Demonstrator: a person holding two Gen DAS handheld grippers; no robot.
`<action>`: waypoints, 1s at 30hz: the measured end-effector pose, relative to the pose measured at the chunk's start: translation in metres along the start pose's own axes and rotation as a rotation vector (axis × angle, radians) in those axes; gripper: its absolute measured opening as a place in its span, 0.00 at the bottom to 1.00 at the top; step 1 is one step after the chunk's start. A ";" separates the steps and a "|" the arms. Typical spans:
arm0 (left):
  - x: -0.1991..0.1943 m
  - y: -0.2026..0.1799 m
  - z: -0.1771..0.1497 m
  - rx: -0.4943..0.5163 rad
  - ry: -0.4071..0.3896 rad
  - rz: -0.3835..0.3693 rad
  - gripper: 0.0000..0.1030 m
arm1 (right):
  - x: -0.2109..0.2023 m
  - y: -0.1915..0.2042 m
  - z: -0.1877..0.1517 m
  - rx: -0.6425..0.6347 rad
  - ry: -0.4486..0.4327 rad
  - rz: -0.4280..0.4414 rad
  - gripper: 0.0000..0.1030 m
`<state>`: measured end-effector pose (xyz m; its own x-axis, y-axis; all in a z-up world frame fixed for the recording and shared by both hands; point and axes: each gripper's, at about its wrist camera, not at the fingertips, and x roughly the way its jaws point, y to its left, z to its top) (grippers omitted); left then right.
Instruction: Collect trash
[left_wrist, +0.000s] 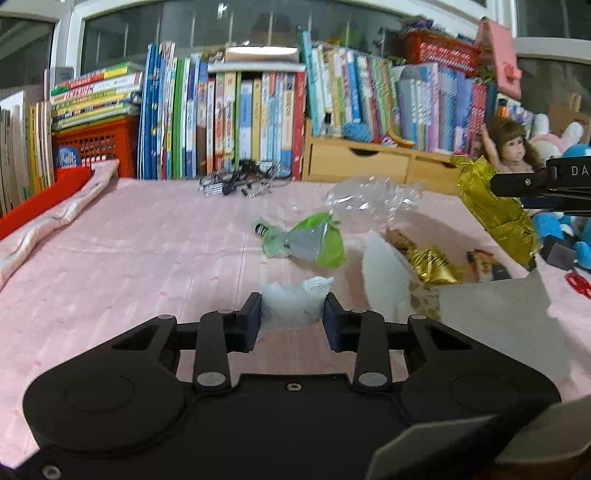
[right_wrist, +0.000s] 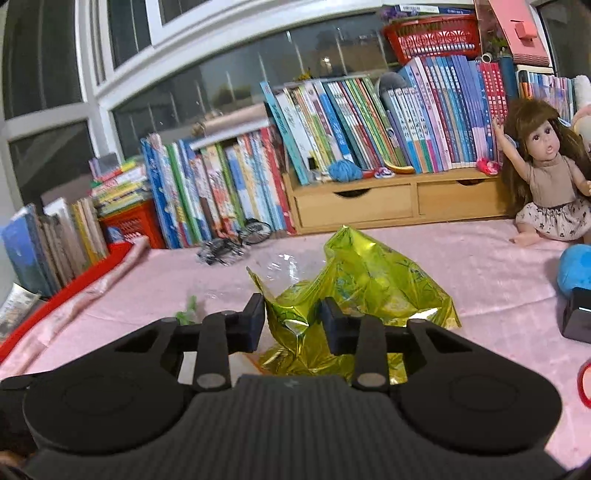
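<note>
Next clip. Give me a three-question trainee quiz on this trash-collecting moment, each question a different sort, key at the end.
1. True or false: the left gripper has a white tissue between its fingers.
2. Multiple choice: what does the right gripper hold? A) green wrapper B) gold foil bag C) clear plastic
3. Fill in: the green wrapper lies on the ____ cloth, beyond the left gripper.

Key
1. True.
2. B: the gold foil bag sits between its fingers, raised off the pink cloth; the clear plastic lies farther back.
3. pink.
</note>
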<state>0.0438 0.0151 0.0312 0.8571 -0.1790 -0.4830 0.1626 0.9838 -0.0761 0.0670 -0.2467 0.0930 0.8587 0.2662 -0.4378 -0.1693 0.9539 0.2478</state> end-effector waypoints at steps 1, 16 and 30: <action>-0.006 -0.001 0.000 0.006 -0.011 -0.005 0.32 | -0.005 0.001 0.000 -0.004 -0.009 0.008 0.37; -0.064 -0.016 -0.001 0.032 -0.052 -0.098 0.32 | -0.064 0.018 0.000 -0.002 -0.118 0.122 0.36; -0.122 -0.017 -0.031 0.030 -0.039 -0.152 0.32 | -0.140 0.057 -0.064 -0.041 -0.043 0.305 0.36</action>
<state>-0.0787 0.0210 0.0638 0.8397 -0.3270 -0.4335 0.3062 0.9445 -0.1192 -0.0939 -0.2210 0.1134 0.7851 0.5355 -0.3112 -0.4406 0.8360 0.3269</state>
